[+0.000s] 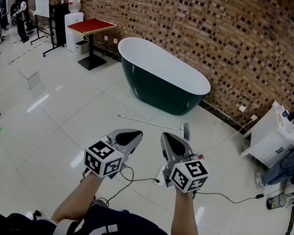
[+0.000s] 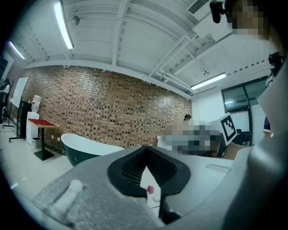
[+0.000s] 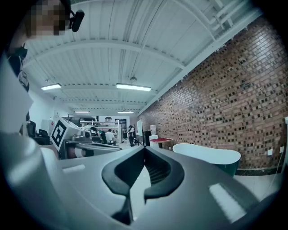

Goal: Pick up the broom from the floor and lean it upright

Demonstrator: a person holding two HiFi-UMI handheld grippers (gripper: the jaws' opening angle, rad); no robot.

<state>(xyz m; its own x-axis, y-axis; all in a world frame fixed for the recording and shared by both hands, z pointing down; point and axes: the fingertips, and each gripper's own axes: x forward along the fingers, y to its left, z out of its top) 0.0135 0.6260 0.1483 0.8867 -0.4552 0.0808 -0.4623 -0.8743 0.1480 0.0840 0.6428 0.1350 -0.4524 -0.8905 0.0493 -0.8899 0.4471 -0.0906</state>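
Observation:
The broom (image 1: 157, 124) lies flat on the white floor in front of the bathtub, its pale handle running left and its bristle head (image 1: 185, 131) at the right. Both grippers are held level at waist height, well short of it. My left gripper (image 1: 130, 137) has its jaw tips touching and nothing between them; in its own view the left gripper (image 2: 145, 148) looks toward the tub. My right gripper (image 1: 173, 143) is likewise shut and empty, and in its own view the right gripper (image 3: 144, 149) faces the brick wall.
A dark green bathtub (image 1: 161, 75) stands against the brick wall (image 1: 215, 26). A white cabinet (image 1: 273, 133) is at the right, a red-topped table (image 1: 93, 28) at the back left. Black cables (image 1: 222, 197) trail over the floor near me. People stand at the far left.

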